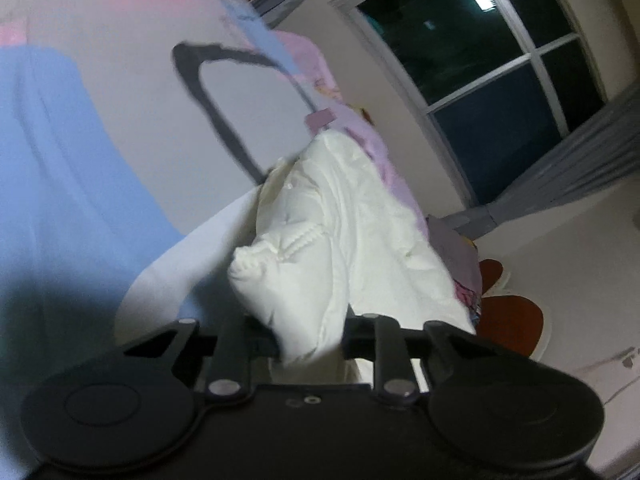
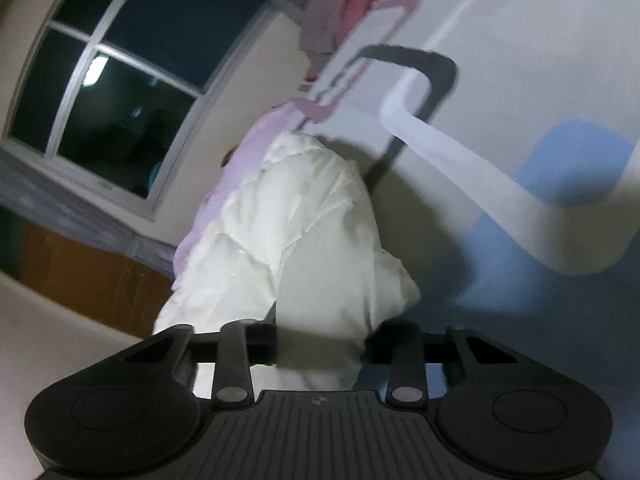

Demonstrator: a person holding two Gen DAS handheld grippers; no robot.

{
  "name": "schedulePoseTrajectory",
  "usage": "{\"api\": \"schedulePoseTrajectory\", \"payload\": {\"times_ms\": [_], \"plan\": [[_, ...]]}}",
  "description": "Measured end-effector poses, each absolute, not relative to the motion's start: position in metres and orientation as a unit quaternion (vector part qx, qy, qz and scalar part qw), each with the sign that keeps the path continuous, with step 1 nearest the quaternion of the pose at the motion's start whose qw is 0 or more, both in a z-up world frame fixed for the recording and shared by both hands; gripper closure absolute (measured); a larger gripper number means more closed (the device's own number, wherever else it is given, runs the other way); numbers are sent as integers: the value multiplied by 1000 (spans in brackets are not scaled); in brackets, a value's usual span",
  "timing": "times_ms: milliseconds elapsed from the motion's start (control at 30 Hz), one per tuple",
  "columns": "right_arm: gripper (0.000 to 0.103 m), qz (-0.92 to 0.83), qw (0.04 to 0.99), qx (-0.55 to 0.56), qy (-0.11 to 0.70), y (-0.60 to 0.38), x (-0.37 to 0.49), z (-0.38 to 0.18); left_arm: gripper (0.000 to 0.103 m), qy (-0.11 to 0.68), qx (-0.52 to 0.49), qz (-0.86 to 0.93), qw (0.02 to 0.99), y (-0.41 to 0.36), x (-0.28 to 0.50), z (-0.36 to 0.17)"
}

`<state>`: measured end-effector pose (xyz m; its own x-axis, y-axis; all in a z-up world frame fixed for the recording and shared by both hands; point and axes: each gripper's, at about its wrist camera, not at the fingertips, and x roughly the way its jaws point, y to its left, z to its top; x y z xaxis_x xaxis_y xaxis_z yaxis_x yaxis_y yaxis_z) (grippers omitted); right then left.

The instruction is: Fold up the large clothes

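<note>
Seen from both wrists, tilted and blurred: a white padded garment [image 1: 320,240] heaped on a bedsheet [image 1: 100,160] printed with blue, pink and dark grey shapes. Left gripper [image 1: 310,340] narrowed onto a fold of the white garment, cloth bunched between the black fingers [image 1: 362,334] and filling the gap at 6 o'clock of the left view. Right gripper [image 2: 320,340] likewise drawn in on the garment [image 2: 296,220], white fabric running down between its fingers [image 2: 390,340] at 6 o'clock of the right view; fingertips hidden by the cloth in both views.

Lying along the garment's far side, toward 1 o'clock in the left view and 10 o'clock in the right, a lilac cloth [image 1: 376,144]. Beyond it, at 4 o'clock of the left view, a jumble of grey and patterned fabrics [image 1: 464,256], too blurred to name. Past those, at 4 o'clock, a rug with reddish-brown patches [image 1: 508,320] on a pale floor.

Filling 1 to 2 o'clock of the left view and 9 to 10 o'clock of the right, a white-framed window [image 1: 500,80], dark outside, with a ceiling light reflected in the glass. Grey curtain [image 1: 580,172] gathered along its sill side. Wooden panel [image 2: 88,276] at 8 o'clock of the right view.
</note>
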<state>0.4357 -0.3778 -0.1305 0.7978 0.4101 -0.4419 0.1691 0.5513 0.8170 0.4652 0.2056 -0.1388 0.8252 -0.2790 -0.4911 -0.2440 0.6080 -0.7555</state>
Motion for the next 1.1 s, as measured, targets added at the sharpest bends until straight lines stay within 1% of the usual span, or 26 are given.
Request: {"api": "schedulePoseTrajectory", "payload": {"times_ms": [100, 267, 533, 700, 733, 767, 800, 833, 867, 900, 967, 1067, 1100], "plan": [[71, 80, 829, 457, 311, -383, 415, -116, 81, 288, -440, -21, 850, 207, 452, -126], [71, 84, 839, 437, 313, -386, 359, -102, 81, 287, -434, -26, 853, 201, 395, -116], [71, 88, 839, 424, 331, -395, 255, -115, 81, 304, -442, -18, 844, 200, 292, -134], [71, 86, 831, 429, 343, -396, 226, -129, 80, 313, -441, -10, 841, 202, 271, -143], [71, 83, 829, 431, 346, -396, 225, -133, 75, 314, -439, -8, 842, 202, 271, -145], [70, 80, 827, 434, 349, -397, 225, -137, 65, 318, -436, -3, 842, 202, 273, -147], [63, 77, 826, 436, 350, -398, 224, -141, 59, 322, -435, 5, 841, 202, 273, -150], [47, 70, 826, 432, 354, -399, 221, -142, 42, 322, -431, 17, 843, 201, 271, -152], [38, 52, 834, 416, 359, -400, 217, -140, 38, 320, -429, 29, 844, 200, 268, -152], [29, 37, 847, 395, 353, -402, 209, -137, 38, 317, -430, 29, 845, 199, 264, -152], [28, 21, 870, 359, 336, -408, 193, -126, 31, 317, -426, 24, 847, 195, 252, -150], [30, 4, 893, 331, 304, -415, 167, -108, 32, 313, -426, 23, 849, 195, 235, -152], [50, 14, 902, 319, 293, -413, 161, -100, 32, 309, -432, 22, 847, 196, 231, -153]]}}
